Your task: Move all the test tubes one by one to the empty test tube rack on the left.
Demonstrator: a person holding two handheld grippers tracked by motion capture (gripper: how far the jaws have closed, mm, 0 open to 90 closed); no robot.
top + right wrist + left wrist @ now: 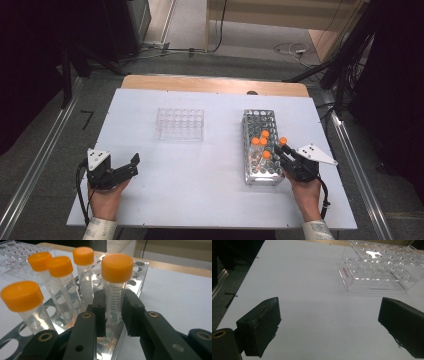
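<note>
A metal tube rack (261, 125) stands on the right of the white table and holds several clear tubes with orange caps (263, 142). My right gripper (284, 150) (114, 311) is shut on one orange-capped tube (115, 277) (283, 141) at the rack's right edge; the tube is upright, its lower end over a rack hole. The other capped tubes (58, 280) lean in the rack (138, 277) to its left. My left gripper (134, 164) (329, 322) rests open near the table's front left, nothing between its jaws. A clear plastic rack (180, 123) (382, 272) lies empty ahead of it.
The white board (200, 170) lies on a wooden table whose far edge (215, 84) shows behind it. Metal rails (355, 165) run along both sides, with cables and stands on the floor beyond.
</note>
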